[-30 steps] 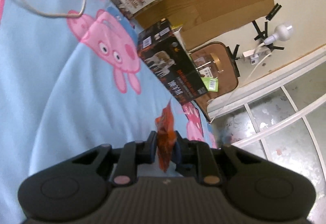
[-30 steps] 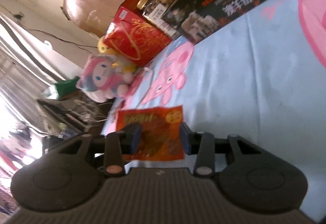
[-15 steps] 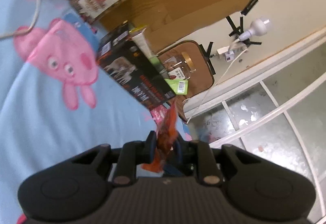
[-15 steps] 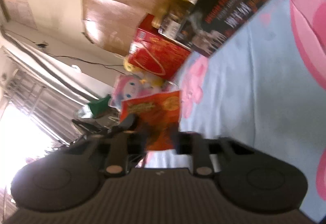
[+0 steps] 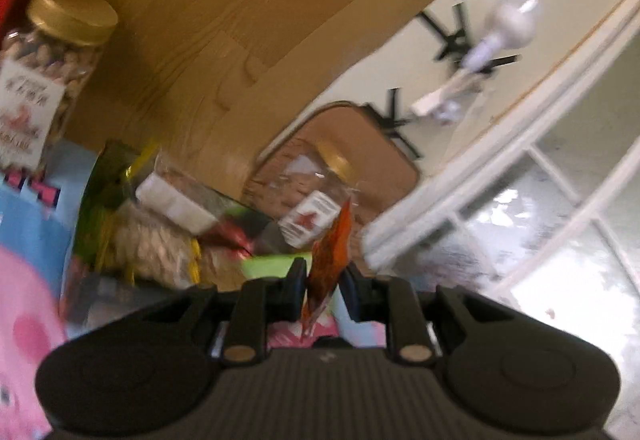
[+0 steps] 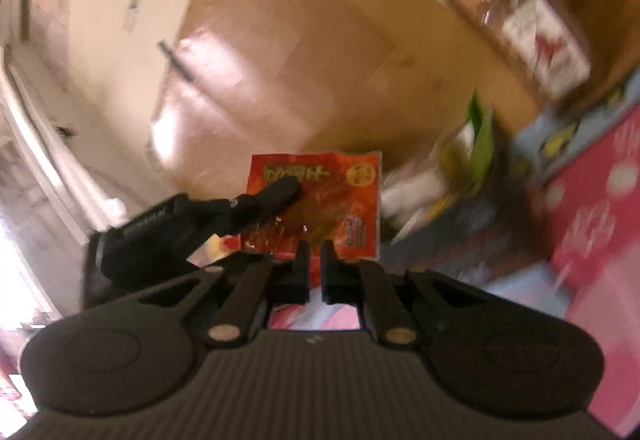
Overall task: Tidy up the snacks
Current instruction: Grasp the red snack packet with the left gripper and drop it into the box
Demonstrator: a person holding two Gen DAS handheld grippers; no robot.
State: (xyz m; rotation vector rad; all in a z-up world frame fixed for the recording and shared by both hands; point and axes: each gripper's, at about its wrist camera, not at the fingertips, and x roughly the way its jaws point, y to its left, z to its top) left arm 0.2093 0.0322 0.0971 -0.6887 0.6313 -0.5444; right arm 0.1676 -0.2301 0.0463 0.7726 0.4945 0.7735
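My left gripper (image 5: 324, 272) is shut on an orange-red snack packet (image 5: 332, 252), seen edge-on and sticking up past the fingertips. Ahead and left of it stands an open dark box (image 5: 104, 180) stuffed with snack bags (image 5: 156, 244). In the right wrist view my right gripper (image 6: 314, 248) holds a red packet (image 6: 328, 196) by its lower edge, upright and facing the camera. Its jaws are closing to a narrow slit on that edge. The left gripper's finger (image 6: 276, 194) reaches in from the left across that packet. The box's snack bags (image 6: 432, 184) lie blurred to the right.
A nut jar with a gold lid (image 5: 48, 80) stands left of the box. A second clear jar (image 5: 316, 200) (image 6: 532, 36) lies behind it. A wooden headboard (image 5: 200, 20) rises beyond. The blue sheet with pink pigs (image 5: 24, 240) lies below, and a window (image 5: 540, 220) is to the right.
Both grippers rose off the sheet and swung toward the open box. The right gripper closed on the red packet and lifted it upright. The left gripper's finger came into the right view.
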